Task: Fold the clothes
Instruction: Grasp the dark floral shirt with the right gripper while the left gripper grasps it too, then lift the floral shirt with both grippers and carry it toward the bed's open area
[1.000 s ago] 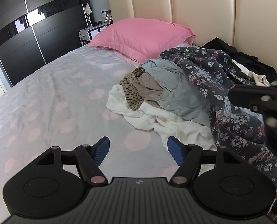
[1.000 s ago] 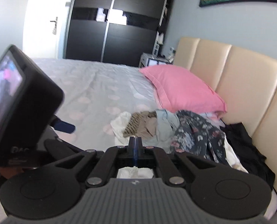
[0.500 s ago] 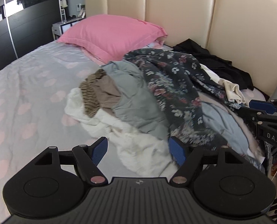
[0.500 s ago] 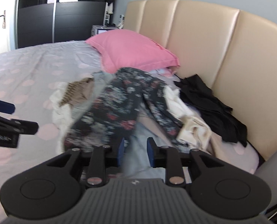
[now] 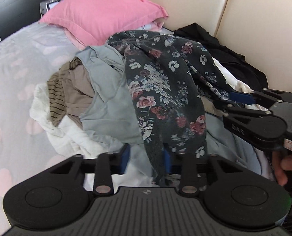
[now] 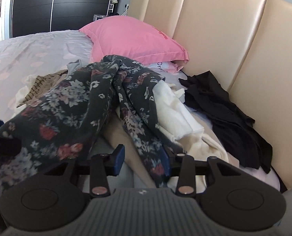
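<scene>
Both grippers straddle the floral garment, its hem at six o'clock. The left gripper has just been closing, the right gripper opening; neither pinches yet. Each should bite one layer only.

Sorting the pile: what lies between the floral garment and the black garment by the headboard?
Cream-white clothes lie between the floral garment and black garment, clearest in the right wrist view.

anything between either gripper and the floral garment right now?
Nothing visible. The floral garment tops the pile, and a strip of it already hangs between the fingers of the left gripper, whose jaws have just been closing. Another strip lies between the fingers of the right gripper, jaws just opening, not clamped.
</scene>
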Demonstrator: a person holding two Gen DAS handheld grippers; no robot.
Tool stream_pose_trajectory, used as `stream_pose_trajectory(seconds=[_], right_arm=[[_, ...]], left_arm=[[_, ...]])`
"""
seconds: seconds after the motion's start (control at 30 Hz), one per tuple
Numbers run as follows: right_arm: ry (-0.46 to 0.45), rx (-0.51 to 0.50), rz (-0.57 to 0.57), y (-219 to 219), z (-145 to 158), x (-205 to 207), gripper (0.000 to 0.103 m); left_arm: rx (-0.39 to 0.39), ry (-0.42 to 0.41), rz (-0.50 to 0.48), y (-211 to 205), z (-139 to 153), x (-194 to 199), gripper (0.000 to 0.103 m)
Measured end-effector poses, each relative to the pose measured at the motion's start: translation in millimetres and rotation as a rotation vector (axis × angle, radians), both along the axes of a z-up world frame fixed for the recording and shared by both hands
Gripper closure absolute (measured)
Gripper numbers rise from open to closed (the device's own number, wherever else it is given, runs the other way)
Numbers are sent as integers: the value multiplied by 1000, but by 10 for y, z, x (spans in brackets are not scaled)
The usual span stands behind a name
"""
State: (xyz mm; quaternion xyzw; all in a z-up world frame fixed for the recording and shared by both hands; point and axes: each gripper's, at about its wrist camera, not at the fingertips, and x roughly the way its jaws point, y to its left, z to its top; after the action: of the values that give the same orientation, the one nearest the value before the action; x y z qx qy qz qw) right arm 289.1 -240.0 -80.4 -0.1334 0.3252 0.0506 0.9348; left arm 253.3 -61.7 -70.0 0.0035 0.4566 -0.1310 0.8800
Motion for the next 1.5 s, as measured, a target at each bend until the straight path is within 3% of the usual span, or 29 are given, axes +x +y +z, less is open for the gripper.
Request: stream_pose_trajectory(seconds=[0.07, 0.13, 0.23, 0.57, 0.73, 0.87, 1.0, 1.1, 1.23, 1.4, 1.5], right_arm=[[3, -15, -13, 19, -37, 98, 100], [-17, -10, -30, 24, 11, 116, 102], [-99, 17, -48, -10, 269, 34, 103], [-353, 62, -16, 168, 1622, -303, 103], [-451, 63, 60, 541, 2258, -580, 103], [-553, 98, 124, 816, 2700, -924, 103], [-602, 124, 235, 1198, 3112, -1335, 103], [-609, 157, 309, 1501, 3249, -1597, 103], [-558, 219, 387, 1857, 3275, -1851, 103], [-450, 266, 512, 2228, 3059, -2252, 103], [-374, 253, 573, 2433, 2771, -2382, 102]], left_arm=[[-22, 15, 7, 10, -10, 28, 102], [-16, -32, 9, 26, 89, -23, 103], [-8, -115, 10, 57, 273, -102, 103], [-13, -365, 178, 619, 1462, -370, 103], [-14, -458, 267, 1111, 2011, -683, 103], [73, -630, 359, 1480, 2492, -1113, 103], [87, -713, 443, 1905, 3006, -1611, 103], [138, -766, 497, 2173, 3254, -2011, 103], [204, -780, 574, 2510, 3375, -2461, 103], [256, -767, 651, 2849, 3188, -3011, 103], [286, -688, 672, 3007, 2901, -3223, 103]])
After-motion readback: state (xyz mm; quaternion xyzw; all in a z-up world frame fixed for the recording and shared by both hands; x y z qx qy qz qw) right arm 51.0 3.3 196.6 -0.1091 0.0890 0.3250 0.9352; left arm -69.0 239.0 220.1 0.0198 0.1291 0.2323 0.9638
